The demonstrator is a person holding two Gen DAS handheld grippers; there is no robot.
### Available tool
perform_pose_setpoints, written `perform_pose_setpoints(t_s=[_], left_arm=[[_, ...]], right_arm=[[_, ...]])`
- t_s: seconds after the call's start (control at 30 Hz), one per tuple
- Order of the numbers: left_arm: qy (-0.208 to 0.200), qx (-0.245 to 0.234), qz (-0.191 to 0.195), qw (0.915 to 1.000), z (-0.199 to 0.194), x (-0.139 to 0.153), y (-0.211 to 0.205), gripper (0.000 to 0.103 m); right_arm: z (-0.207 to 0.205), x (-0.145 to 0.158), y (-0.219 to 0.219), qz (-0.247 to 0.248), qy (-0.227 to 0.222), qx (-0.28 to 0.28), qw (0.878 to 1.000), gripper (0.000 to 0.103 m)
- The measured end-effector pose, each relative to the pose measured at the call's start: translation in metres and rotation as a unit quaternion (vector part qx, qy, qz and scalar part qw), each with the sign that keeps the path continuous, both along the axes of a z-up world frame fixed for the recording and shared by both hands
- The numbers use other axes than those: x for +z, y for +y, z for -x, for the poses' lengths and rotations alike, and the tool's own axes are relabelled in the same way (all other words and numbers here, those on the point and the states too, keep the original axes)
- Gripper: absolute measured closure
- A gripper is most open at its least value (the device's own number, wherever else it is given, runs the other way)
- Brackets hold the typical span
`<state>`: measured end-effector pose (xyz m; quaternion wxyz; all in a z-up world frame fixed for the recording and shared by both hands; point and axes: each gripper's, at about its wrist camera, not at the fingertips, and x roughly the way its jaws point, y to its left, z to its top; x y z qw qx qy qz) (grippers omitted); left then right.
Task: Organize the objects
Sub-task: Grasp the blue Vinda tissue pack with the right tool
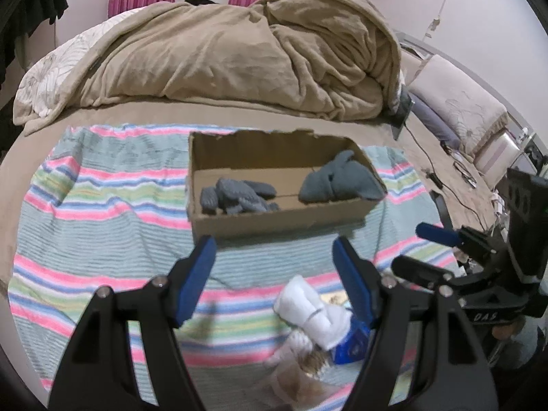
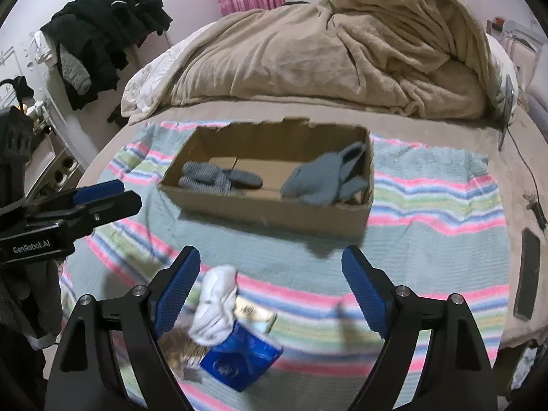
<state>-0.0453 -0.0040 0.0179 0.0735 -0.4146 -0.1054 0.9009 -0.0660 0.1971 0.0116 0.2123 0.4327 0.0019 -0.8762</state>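
Observation:
A cardboard box stands on a striped towel on the bed. It holds grey knit gloves at its left and a grey-blue cloth item at its right. A rolled white sock lies in front on a blue packet, beside a brownish packet. My left gripper is open and empty above the towel. My right gripper is open and empty, with the sock near its left finger.
A rumpled tan blanket fills the bed behind the box. Pillows, cables and a phone lie at the right. Dark clothes hang at the left. The other gripper shows in the left wrist view and in the right wrist view.

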Motion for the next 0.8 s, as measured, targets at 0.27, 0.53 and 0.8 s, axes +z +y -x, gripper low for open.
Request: perform_pose_setpoints(t_s=[0.27,0.53,0.8], left_arm=[[-0.014,-0.004,-0.003,0.9999,-0.021,-0.011,0.006,0.031],[-0.024,-0.005,-0.005,0.9997,-0.031,-0.022,0.008,0.031],[-0.039,-0.006,-0.008,0.9992,-0.038,-0.036,0.008,0.031]], right_arm=[[-0.024,-0.023,0.003,-0.001,-0.029,-0.009,1.000,0.015],[-0.038,-0.052,-0.002,-0.011,-0.062,-0.007,0.998,0.015],[-0.047,-0.078,-0.007,-0.015,-0.095,-0.002,0.995,0.015]])
